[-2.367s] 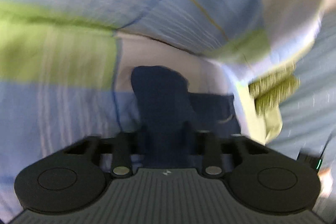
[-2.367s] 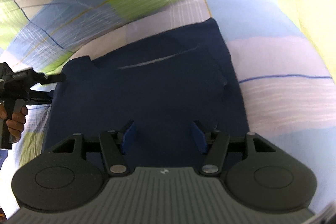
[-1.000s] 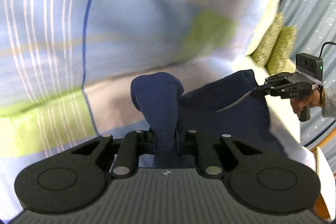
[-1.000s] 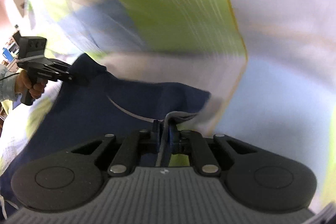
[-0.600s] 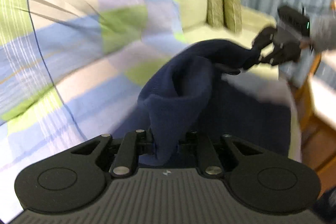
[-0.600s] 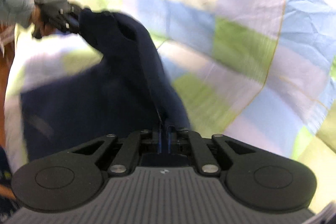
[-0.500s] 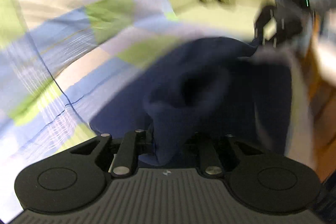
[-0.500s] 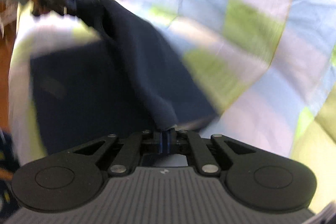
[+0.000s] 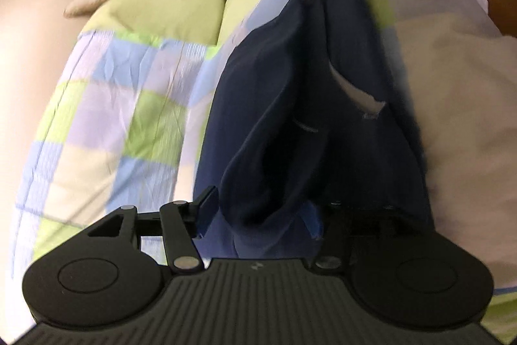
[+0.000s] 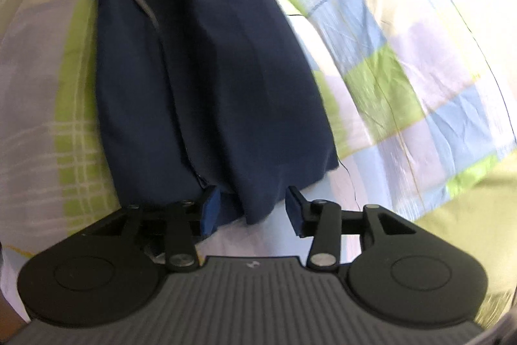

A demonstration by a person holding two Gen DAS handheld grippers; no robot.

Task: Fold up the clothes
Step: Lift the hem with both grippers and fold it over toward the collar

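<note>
Your left hand-held gripper (image 9: 258, 215) is sitting with jaws spread, navy garment (image 9: 310, 105) bunched between them but not pinched. Your right hand-held gripper (image 10: 252, 212) is also gaping, with the cloth's edge lying loose in the gap. The garment is lying folded lengthwise on the checked bedsheet (image 10: 404, 60), probably doubled; blur is hiding the layers.

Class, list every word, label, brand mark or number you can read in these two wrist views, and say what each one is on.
None: no readable text in either view.
Small pale emblem on the left tool body: a mark, not lettering.
The same emblem on the right tool body: too blurred to read.
Navy garment and checked bedsheet: no print visible.
</note>
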